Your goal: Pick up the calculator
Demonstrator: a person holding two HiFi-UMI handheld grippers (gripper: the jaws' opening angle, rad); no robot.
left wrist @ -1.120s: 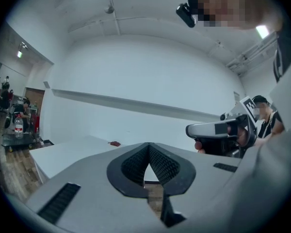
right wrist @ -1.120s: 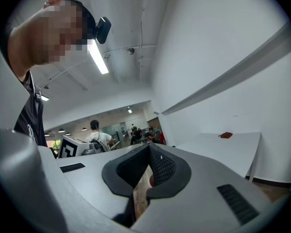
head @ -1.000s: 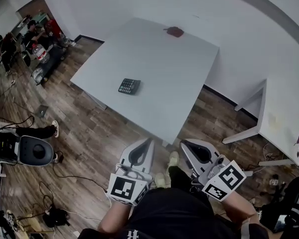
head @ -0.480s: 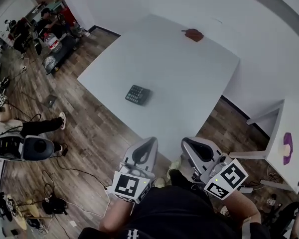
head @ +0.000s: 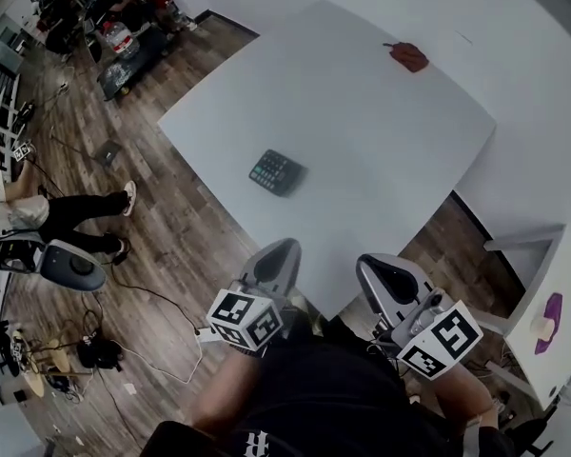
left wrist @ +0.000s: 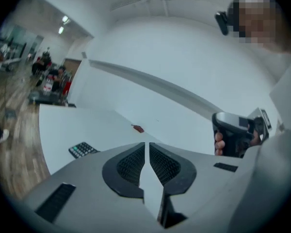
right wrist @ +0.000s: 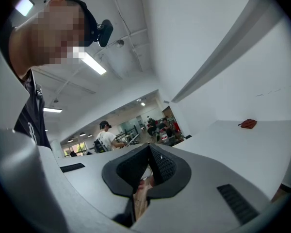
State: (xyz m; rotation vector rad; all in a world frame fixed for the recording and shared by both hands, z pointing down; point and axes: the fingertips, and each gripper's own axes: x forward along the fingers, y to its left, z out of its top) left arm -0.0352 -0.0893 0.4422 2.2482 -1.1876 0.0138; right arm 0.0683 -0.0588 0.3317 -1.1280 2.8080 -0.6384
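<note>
White table (head: 390, 122) on a wood floor fills your forward view. The calculator (head: 277, 171) lies flat near the edge facing you, well apart from the red object (head: 409, 56) at the far side. You hold both grippers low by your body, short of the table. Your left gripper (head: 278, 251) has its jaws pressed together on nothing, and your right gripper (head: 379, 267) looks closed and empty too. The calculator sits ahead of the left gripper and slightly leftward, so that hand is nearer. Its long axis seems to run crosswise to your reach.
</note>
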